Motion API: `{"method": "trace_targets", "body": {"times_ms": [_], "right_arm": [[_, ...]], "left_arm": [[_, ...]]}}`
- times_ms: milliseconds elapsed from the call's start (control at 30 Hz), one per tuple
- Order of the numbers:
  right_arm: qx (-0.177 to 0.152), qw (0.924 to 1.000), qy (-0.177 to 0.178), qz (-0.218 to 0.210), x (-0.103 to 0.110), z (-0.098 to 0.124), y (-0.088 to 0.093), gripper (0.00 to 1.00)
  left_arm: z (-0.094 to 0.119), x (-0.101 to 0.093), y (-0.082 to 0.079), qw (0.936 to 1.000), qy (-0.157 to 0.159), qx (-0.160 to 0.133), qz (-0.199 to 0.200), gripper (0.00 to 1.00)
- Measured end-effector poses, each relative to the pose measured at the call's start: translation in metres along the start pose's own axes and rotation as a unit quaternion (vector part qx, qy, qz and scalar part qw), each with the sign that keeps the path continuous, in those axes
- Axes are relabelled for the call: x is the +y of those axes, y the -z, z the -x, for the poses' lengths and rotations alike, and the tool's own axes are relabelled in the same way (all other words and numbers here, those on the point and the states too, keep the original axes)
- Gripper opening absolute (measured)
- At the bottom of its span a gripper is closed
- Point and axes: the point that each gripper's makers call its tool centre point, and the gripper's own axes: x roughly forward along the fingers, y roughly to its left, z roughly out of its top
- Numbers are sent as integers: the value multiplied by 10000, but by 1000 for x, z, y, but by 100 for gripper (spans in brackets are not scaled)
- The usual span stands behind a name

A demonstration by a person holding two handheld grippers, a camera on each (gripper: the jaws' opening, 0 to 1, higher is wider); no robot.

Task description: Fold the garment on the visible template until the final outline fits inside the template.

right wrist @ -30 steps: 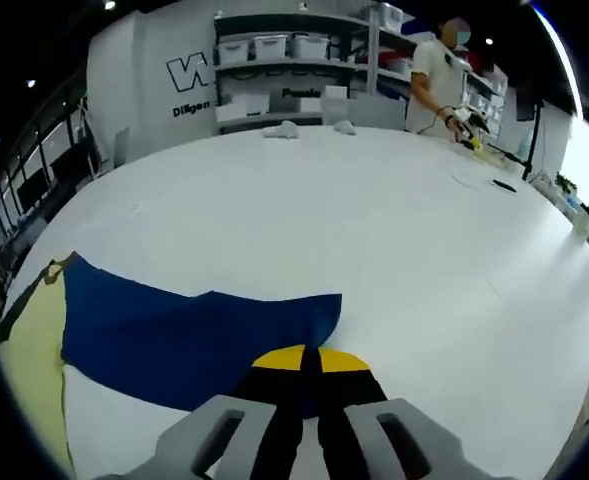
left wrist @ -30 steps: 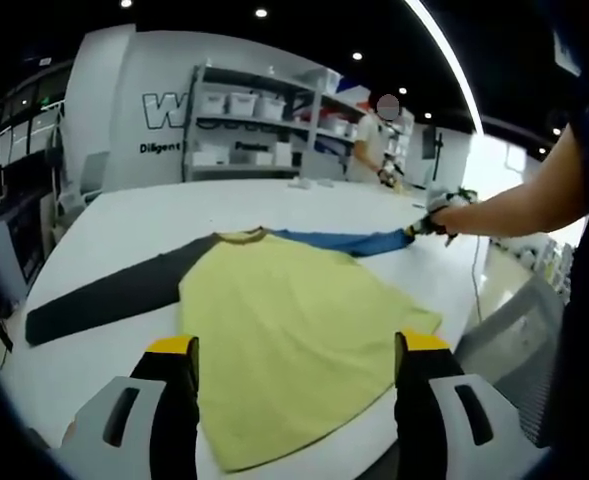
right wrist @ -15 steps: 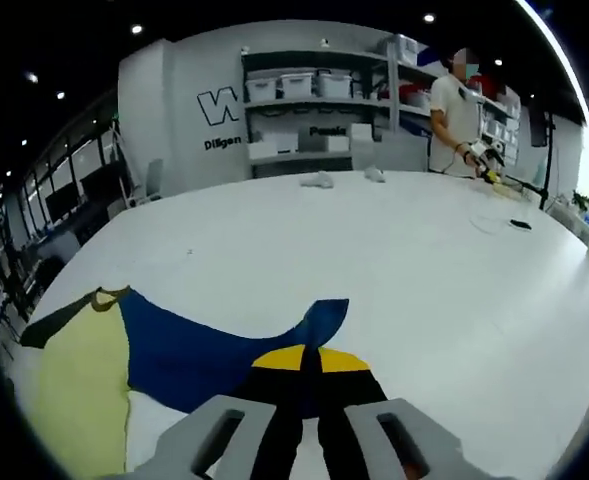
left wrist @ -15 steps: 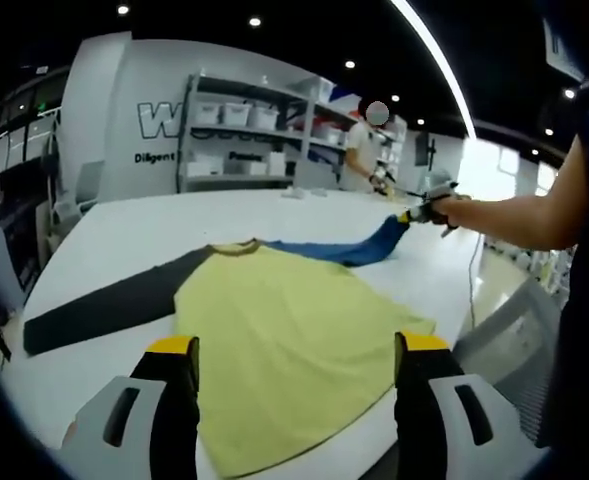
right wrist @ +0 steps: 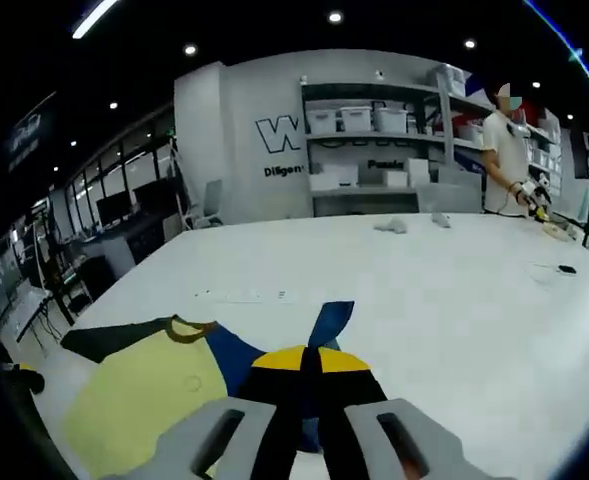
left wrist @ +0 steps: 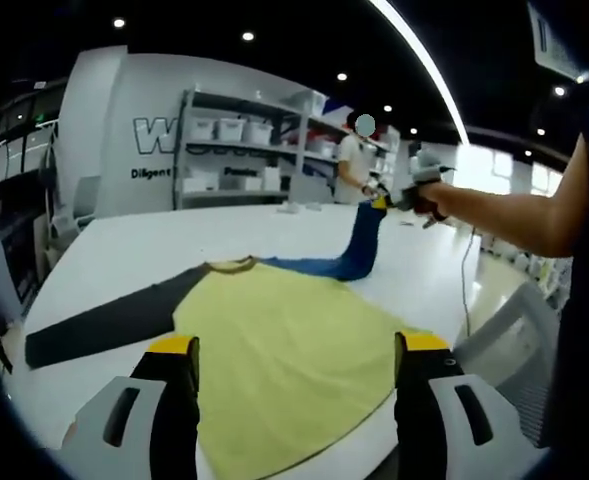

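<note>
On the white tabletop [left wrist: 104, 240] the yellow shirt [left wrist: 284, 350] lies mostly flat; right gripper [right wrist: 309, 365] fingers pinch the blue sleeve [left wrist: 359, 240], lifted up; left gripper [left wrist: 294, 400] fingers wide, empty; folding's barely begun, dark sleeve [left wrist: 104, 320] untouched; can't spot the template.

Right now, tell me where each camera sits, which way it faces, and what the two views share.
Left gripper view: rides the left hand-held gripper, jaws apart, low at the white table edge, facing the yellow shirt body; the person's arm carries the right hand-held gripper holding the blue sleeve up.
Right gripper view: rides the right hand-held gripper, jaws shut on the blue sleeve, looking down along it.
Shared: the shirt, table, shelving, a standing person.
</note>
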Motion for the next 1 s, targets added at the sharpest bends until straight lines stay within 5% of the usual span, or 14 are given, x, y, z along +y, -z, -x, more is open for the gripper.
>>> {"method": "trace_targets", "body": {"times_ms": [200, 1000], "right_arm": [[-36, 9989, -387, 280, 53, -1, -11, 0], [-3, 9877, -1394, 712, 173, -19, -21, 0]], "left_arm": [[2, 0, -4, 9999, -8, -101, -10, 75], [6, 1, -13, 9995, -5, -316, -6, 75]]}}
